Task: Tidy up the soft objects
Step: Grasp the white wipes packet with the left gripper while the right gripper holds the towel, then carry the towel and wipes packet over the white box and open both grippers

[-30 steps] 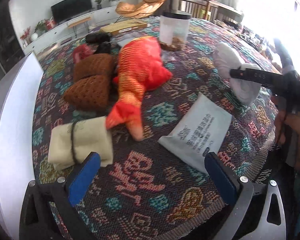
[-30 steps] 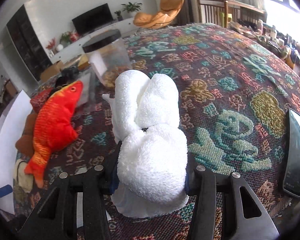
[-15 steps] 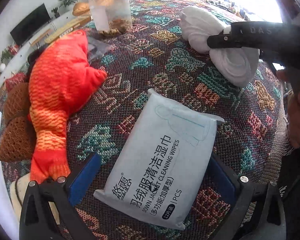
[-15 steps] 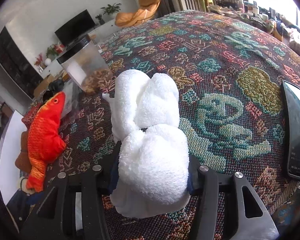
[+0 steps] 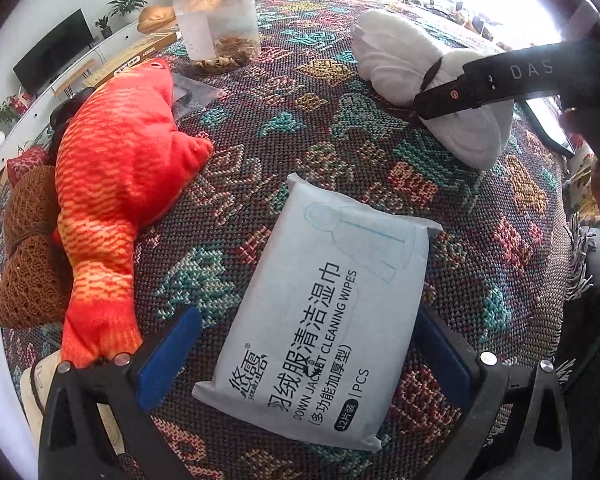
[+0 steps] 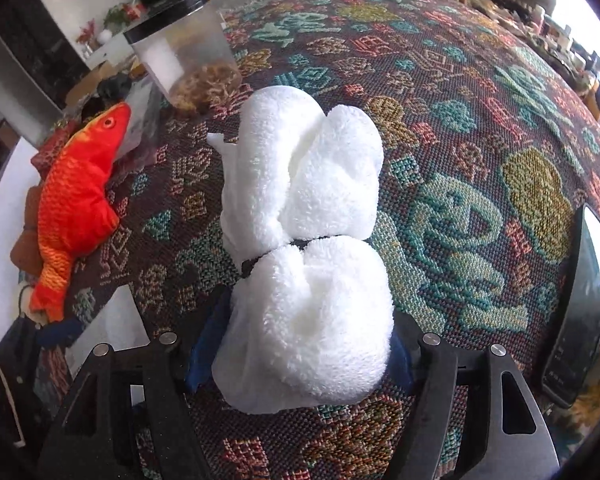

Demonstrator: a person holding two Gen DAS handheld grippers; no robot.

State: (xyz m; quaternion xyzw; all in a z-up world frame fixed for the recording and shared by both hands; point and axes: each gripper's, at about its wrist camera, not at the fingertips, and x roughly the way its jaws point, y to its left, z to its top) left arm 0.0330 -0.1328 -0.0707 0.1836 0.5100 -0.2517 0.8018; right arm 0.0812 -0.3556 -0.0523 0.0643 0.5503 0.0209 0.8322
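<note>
A pale blue pack of cleaning wipes [image 5: 324,308] lies flat on the patterned tablecloth. My left gripper [image 5: 304,356] is open and straddles its near end, with the blue pads clear of its sides. A white rolled towel [image 6: 304,208] tied with a black band lies further right. My right gripper [image 6: 300,356] has the towel's near lobe between its jaws. They are opening and the pads no longer squeeze it. An orange plush fish [image 5: 116,184] lies to the left beside a brown knitted bundle [image 5: 28,264].
A clear jar with a black lid [image 5: 216,20] stands at the back of the table. A dark phone [image 6: 580,312] lies at the right near the fringed cloth edge. A cream cloth bundle [image 5: 40,384] sits at the near left by the table's white rim.
My left gripper swung right and down from the cream bundle to the wipes pack, then held still. The right gripper's jaws have widened around the white towel.
</note>
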